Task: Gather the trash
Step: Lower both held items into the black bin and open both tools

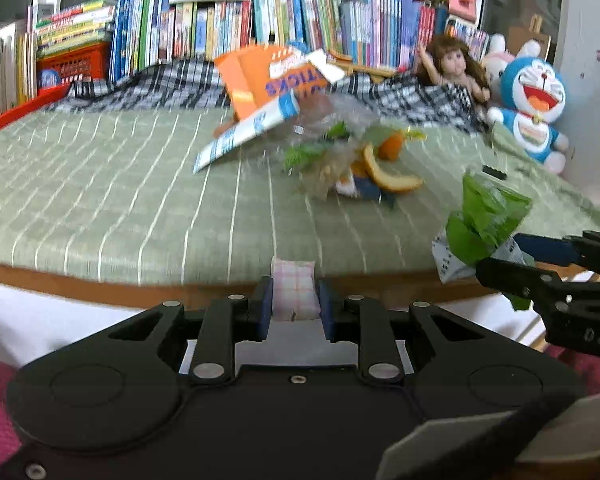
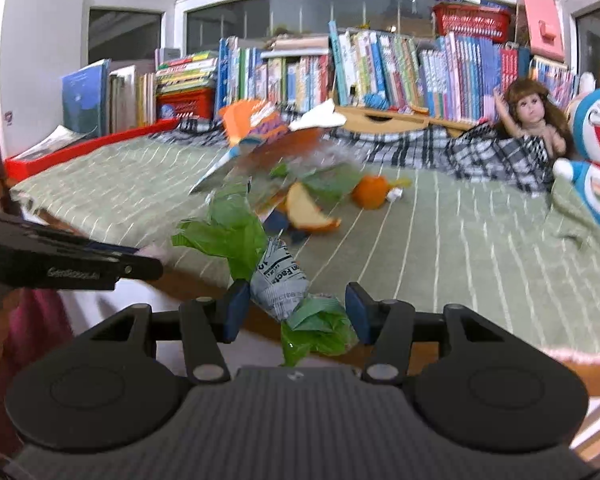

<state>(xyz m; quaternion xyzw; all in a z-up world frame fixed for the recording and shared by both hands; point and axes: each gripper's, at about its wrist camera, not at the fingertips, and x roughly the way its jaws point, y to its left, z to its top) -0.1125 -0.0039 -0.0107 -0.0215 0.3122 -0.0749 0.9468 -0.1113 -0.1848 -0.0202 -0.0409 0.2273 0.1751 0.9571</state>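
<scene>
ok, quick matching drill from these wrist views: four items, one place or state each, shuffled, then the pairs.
1 green wrapper
2 pink checked packet
3 orange peel
4 blue plush toy

A lying on the green cloth
B in the left hand-held gripper
C at the table's far right
D in the right hand-held gripper

Pairs: 1-D, 2-B, 3-A, 4-C

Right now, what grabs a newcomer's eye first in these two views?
The trash pile mid-table: orange snack box, clear plastic, orange peel. Nearer, the right gripper clamps a green-and-newsprint wrapper, and the left gripper pinches a small pink checked packet. Back right sit a doll and blue plush.
</scene>
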